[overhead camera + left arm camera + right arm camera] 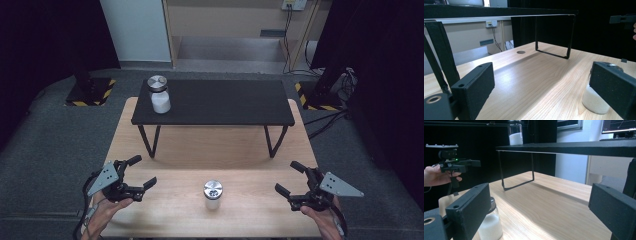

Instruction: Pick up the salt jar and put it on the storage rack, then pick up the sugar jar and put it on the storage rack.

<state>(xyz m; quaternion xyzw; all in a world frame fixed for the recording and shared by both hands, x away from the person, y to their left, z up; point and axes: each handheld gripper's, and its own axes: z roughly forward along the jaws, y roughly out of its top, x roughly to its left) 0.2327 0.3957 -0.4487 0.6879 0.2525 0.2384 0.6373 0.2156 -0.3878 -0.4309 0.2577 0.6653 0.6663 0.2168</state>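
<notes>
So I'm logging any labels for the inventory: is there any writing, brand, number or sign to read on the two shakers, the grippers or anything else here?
No readable text.
Near shaker: no label.
Shelf shaker: no label.
Left gripper, right gripper: no marking legible.
Wall socket: too small to tell.
Monitor: lines on screen, blurred.
Floor plates: yellow-black hazard stripes, no words.

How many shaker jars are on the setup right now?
2. One jar stands on the wooden table between the hand-held grippers; the other jar sits on the black shelf, at its left end.
</notes>
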